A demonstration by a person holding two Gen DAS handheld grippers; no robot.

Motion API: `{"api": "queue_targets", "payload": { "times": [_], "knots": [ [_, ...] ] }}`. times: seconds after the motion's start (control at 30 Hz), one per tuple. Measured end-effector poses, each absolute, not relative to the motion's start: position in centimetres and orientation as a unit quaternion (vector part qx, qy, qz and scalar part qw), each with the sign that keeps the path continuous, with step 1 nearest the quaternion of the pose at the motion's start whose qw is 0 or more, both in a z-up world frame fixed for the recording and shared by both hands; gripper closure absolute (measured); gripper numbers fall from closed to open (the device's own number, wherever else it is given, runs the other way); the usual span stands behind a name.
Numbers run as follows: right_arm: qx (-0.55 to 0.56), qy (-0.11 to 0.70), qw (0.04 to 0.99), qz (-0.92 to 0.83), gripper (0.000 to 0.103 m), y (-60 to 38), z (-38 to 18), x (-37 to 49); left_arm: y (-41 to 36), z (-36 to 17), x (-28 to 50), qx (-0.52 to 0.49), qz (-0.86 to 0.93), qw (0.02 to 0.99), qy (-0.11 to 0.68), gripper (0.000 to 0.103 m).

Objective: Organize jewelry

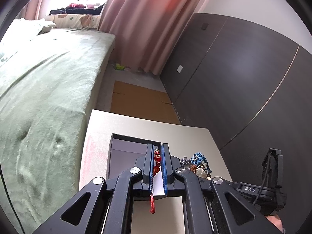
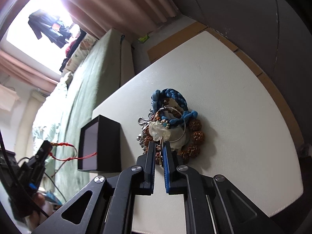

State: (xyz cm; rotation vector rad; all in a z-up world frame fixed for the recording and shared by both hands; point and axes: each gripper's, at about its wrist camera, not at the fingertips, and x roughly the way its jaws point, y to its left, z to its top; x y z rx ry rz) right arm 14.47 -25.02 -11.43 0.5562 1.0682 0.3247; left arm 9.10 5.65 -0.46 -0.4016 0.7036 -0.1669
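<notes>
Clamped between the blue-lined fingers of the left gripper point(image 1: 158, 151) is a red bead bracelet point(image 1: 157, 162) — its beads run down the narrow gap between the 2 jaws and its red cord tassel hangs below them. In the right wrist view the same left gripper point(image 2: 46, 146) shows at the far left, with the bracelet's red cord point(image 2: 66, 152) looping toward the open face of the black box point(image 2: 99, 146).

That black box point(image 1: 126, 154) stands on the white table point(image 1: 136, 124), just beside a heap of jewelry point(image 1: 197, 165). The right gripper point(image 2: 160, 148) is at the near edge of this heap point(image 2: 169, 124), its jaws drawn close on a small gold-coloured piece point(image 2: 161, 152) whose exact kind is too small to tell. On top of the pile lies a blue braided bracelet point(image 2: 175, 101); brown knobbly beads point(image 2: 195, 136) ring its lower side, and a thin silver bangle point(image 2: 181, 136) crosses the middle.

Beside the table runs a bed with a green blanket point(image 1: 48, 89), with pink curtains point(image 1: 140, 25) and a dark wardrobe point(image 1: 243, 81) behind.
</notes>
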Motion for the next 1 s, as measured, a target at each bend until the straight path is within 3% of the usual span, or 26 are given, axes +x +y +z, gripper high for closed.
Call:
{"api": "queue_targets", "payload": {
  "times": [0.4, 0.7, 0.73, 0.77, 0.83, 1.0],
  "knots": [
    [0.264, 0.471, 0.795, 0.279, 0.094, -17.9, -7.3, 15.8, 8.1, 0.3, 9.0, -0.223, -0.064, 0.918, 0.322, 0.096],
    [0.253, 0.493, 0.756, 0.350, 0.093, -11.0, -9.6, 17.7, 9.2, -0.7, 10.7, -0.229, -0.045, 0.914, 0.333, 0.096],
    [0.252, 0.496, 0.750, 0.357, 0.086, -10.7, -9.9, 18.0, 9.1, -1.0, 11.1, -0.228, -0.045, 0.913, 0.336, 0.096],
    [0.247, 0.499, 0.751, 0.355, 0.068, -10.5, -10.2, 18.3, 9.1, -1.2, 11.4, -0.227, -0.044, 0.912, 0.339, 0.096],
    [0.246, 0.492, 0.767, 0.330, 0.051, -11.6, -10.3, 18.5, 8.8, -1.6, 12.0, -0.226, -0.045, 0.909, 0.348, 0.096],
    [0.271, 0.486, 0.776, 0.298, 0.048, -15.1, -10.1, 18.2, 7.0, -2.6, 12.8, -0.218, -0.060, 0.903, 0.366, 0.096]
  ]
}}
